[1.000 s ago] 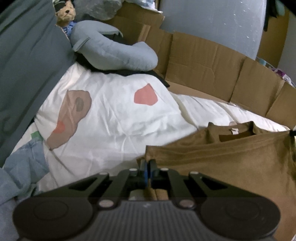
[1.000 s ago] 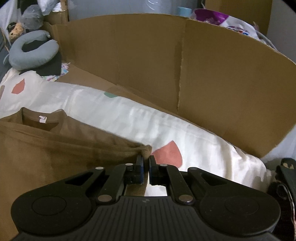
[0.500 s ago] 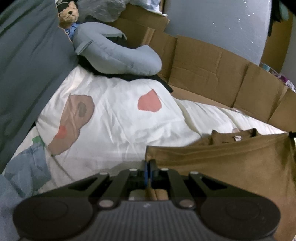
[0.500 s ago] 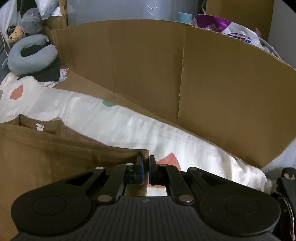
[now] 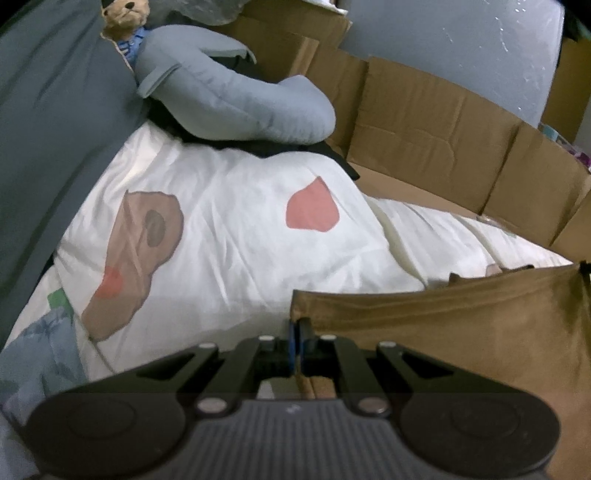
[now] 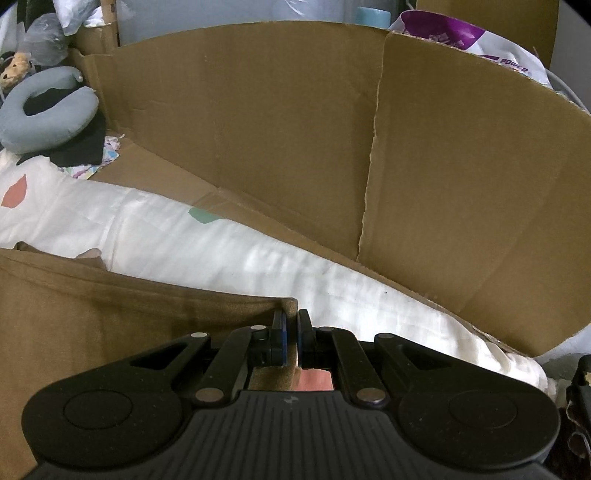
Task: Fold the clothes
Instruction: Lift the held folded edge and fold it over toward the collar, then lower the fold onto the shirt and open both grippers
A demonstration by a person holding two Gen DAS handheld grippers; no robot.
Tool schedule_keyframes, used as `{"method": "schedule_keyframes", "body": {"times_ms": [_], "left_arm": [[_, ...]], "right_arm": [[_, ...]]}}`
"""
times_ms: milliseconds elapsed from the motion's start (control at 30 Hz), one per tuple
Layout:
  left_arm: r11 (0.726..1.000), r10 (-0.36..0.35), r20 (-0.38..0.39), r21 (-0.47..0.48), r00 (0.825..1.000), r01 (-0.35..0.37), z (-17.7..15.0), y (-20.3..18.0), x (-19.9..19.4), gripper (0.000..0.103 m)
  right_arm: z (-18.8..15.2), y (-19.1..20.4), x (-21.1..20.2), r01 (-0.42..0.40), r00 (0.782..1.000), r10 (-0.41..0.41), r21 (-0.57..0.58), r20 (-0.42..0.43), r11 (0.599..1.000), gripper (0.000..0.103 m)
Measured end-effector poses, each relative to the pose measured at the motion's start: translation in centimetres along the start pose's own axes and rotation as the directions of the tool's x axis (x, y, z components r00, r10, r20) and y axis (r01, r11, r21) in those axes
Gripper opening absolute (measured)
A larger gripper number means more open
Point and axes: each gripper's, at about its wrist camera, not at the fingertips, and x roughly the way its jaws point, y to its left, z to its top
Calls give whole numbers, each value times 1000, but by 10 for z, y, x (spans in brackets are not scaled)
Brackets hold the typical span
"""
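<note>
Two claws, both pinching. Left claw [image 5: 295,325], bottom centre of its frame, is pressed together on one corner of the single brown knit shirt [image 5: 461,332]; right claw [image 6: 290,317] is clamped on the other corner [image 6: 129,314]. The shirt's edge runs taut between them, lower right in the left view, lower left in the right view.

Beyond it: one white bed cover with coloured patches [image 5: 229,240], two pink patches in the left view. One folded brown cardboard wall [image 6: 295,147] behind. Far upper left: one grey U-shaped neck pillow [image 5: 240,99], one small teddy bear [image 5: 125,11].
</note>
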Motion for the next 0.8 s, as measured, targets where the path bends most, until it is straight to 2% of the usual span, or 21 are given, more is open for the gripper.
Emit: {"method": "schedule_keyframes", "body": {"times_ms": [133,600,733,800], "left_arm": [[1000,1,8,5,1000,-1,6,-2,4,3],[999,32,-41,31,999,-31,16,-1,38,2],[998,52,-80,50,995,-48,17,-3,53,3],[998,59,-115,23,992,-57,16,-1,62,6]], "right_arm": [[3,0,5,14,1000,-14,9,0,1000,3],[7,4,35,55,998,-55,9,-37,998,3],[5,5,46,66,996,-65,8,-67,998,3],[4,4,49,62,995,-60,32,-83,998,4]]}}
